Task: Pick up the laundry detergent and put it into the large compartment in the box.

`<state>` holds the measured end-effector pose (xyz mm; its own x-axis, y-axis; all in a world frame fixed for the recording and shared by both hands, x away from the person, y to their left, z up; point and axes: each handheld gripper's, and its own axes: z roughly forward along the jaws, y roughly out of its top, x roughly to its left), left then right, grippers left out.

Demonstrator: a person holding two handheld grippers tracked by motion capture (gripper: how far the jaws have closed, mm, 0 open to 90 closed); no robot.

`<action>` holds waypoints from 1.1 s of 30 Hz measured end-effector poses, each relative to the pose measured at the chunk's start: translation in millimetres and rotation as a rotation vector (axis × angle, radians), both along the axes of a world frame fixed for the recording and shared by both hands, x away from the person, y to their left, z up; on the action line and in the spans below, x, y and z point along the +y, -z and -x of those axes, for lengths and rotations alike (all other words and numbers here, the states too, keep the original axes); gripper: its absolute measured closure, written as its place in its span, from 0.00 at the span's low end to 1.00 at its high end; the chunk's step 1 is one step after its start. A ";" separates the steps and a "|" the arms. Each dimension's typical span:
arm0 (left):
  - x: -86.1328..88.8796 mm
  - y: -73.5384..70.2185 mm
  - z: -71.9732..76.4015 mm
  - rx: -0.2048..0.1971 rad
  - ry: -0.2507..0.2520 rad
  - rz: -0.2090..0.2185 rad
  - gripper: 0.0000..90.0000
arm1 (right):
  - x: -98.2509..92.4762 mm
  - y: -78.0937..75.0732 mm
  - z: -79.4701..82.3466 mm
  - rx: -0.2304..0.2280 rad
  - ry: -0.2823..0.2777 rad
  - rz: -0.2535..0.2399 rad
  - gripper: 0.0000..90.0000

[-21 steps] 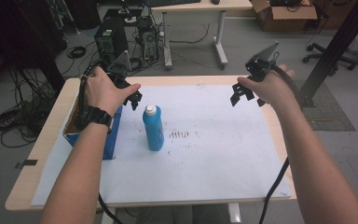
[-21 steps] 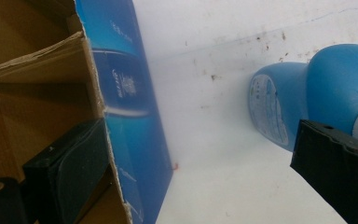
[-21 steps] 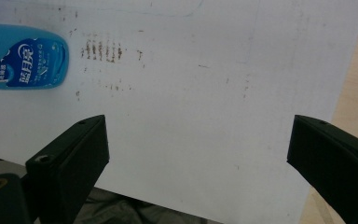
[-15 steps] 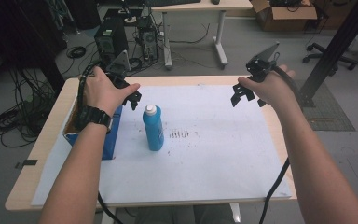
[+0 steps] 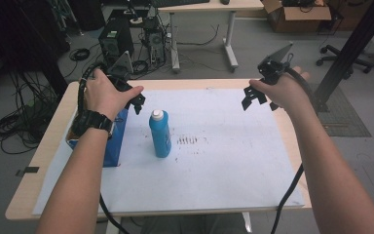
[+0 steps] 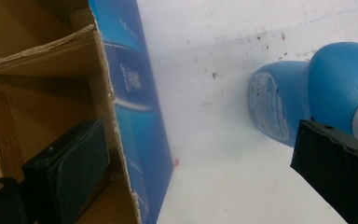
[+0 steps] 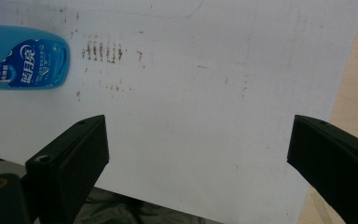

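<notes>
A blue bottle [image 5: 159, 135] with a white cap stands upright on the white sheet [image 5: 224, 161]. Left of it sits an open blue cardboard box [image 5: 113, 146]. My left gripper [image 5: 137, 101] hovers just behind and left of the bottle's cap, above the box's far corner. In the left gripper view the left gripper [image 6: 200, 182] is open: one jaw is over the box's brown inside, the other in front of the bottle [image 6: 303, 88], with the box wall [image 6: 130, 93] between them. My right gripper [image 5: 254, 97] is open over the sheet's far right; in its own view the right gripper [image 7: 200, 158] holds nothing and the bottle [image 7: 23, 63] lies far off.
Dark smudges [image 5: 189, 140] mark the sheet right of the bottle. The wooden table edge [image 5: 282, 122] runs along the sheet's right side. Beyond the table stand computer towers [image 5: 112, 39], a desk [image 5: 199, 9], floor cables [image 5: 14, 126] and a black post [image 5: 350, 48].
</notes>
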<state>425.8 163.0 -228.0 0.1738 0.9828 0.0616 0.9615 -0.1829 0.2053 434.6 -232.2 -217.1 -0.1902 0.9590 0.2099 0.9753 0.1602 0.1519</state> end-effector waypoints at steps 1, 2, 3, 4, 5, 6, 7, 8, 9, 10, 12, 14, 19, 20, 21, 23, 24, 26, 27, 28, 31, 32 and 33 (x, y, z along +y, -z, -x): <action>-0.5 -0.4 0.1 0.000 -0.001 0.001 0.05 | 0.0 0.7 0.0 0.002 -0.002 0.000 0.06; -1.2 -1.1 0.2 -0.001 0.000 0.003 0.05 | 0.2 1.1 0.2 0.005 0.001 0.001 0.06; -2.1 -1.9 0.4 -0.002 0.001 0.006 0.05 | -0.2 1.5 0.4 0.003 -0.001 0.001 0.06; -3.3 -3.1 0.6 -0.001 0.002 0.008 0.05 | -0.6 1.9 0.6 0.004 -0.001 -0.001 0.06; -4.4 -4.4 0.9 -0.002 0.003 0.009 0.05 | -1.1 2.3 0.8 0.004 -0.001 -0.002 0.06; -5.7 -6.0 1.2 -0.005 0.004 0.008 0.05 | -1.8 2.4 1.0 0.005 -0.001 0.000 0.06; -7.6 -8.5 1.6 -0.008 0.006 0.006 0.05 | -2.3 2.4 1.4 0.005 0.000 -0.001 0.06; -7.6 -8.5 1.6 -0.008 0.006 0.006 0.05 | -2.3 2.4 1.4 0.005 0.000 -0.001 0.06; -9.7 -11.0 2.0 -0.011 0.005 0.007 0.05 | -3.4 2.4 2.1 0.004 0.000 -0.003 0.06; -11.2 -12.7 2.2 -0.013 0.006 0.006 0.05 | -3.8 2.2 2.6 0.003 0.001 -0.003 0.06; -14.5 -15.4 2.7 -0.013 0.008 0.008 0.05 | -4.4 2.1 3.2 0.002 -0.002 -0.004 0.06; -18.8 -18.5 3.3 -0.019 0.015 0.010 0.05 | -4.7 2.2 3.8 0.004 -0.002 -0.004 0.06; -28.5 -25.0 5.0 -0.021 0.022 0.016 0.05 | -5.8 1.9 4.9 0.003 -0.004 -0.008 0.06; -30.5 -26.3 5.4 -0.020 0.024 0.018 0.05 | -6.0 1.8 5.1 0.001 -0.004 -0.007 0.06; -32.4 -27.6 5.9 -0.022 0.024 0.019 0.05 | -6.2 1.9 5.3 0.002 -0.006 -0.007 0.06; -35.7 -30.1 6.6 -0.026 0.023 0.024 0.05 | -6.5 1.7 5.7 0.000 -0.007 -0.007 0.06; -37.3 -31.1 6.9 -0.026 0.024 0.026 0.05 | -6.6 1.6 5.9 0.001 -0.006 -0.008 0.06; -40.6 -31.9 7.5 -0.026 0.022 0.035 0.05 | -6.6 1.4 6.2 0.003 -0.005 -0.010 0.06; -41.9 -32.1 7.7 -0.026 0.019 0.043 0.05 | -6.9 1.3 6.4 0.002 -0.007 -0.009 0.06; -43.7 -32.1 7.9 -0.029 0.017 0.049 0.05 | -7.1 1.1 6.5 0.000 -0.009 -0.011 0.06; -50.3 -30.4 7.8 -0.024 0.013 0.046 0.05 | -8.1 0.7 7.3 -0.005 -0.008 -0.012 0.06; -50.3 -30.4 7.8 -0.024 0.013 0.046 0.05 | -8.1 0.7 7.3 -0.005 -0.008 -0.012 0.06; -53.8 -29.3 7.8 -0.025 0.015 0.051 0.05 | -8.8 0.6 7.9 -0.006 -0.011 -0.012 0.06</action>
<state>418.0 109.2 -198.7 0.1875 0.9821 0.0155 0.9532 -0.1857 0.2385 426.7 -240.9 -217.8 -0.2021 0.9544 0.2198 0.9726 0.1692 0.1597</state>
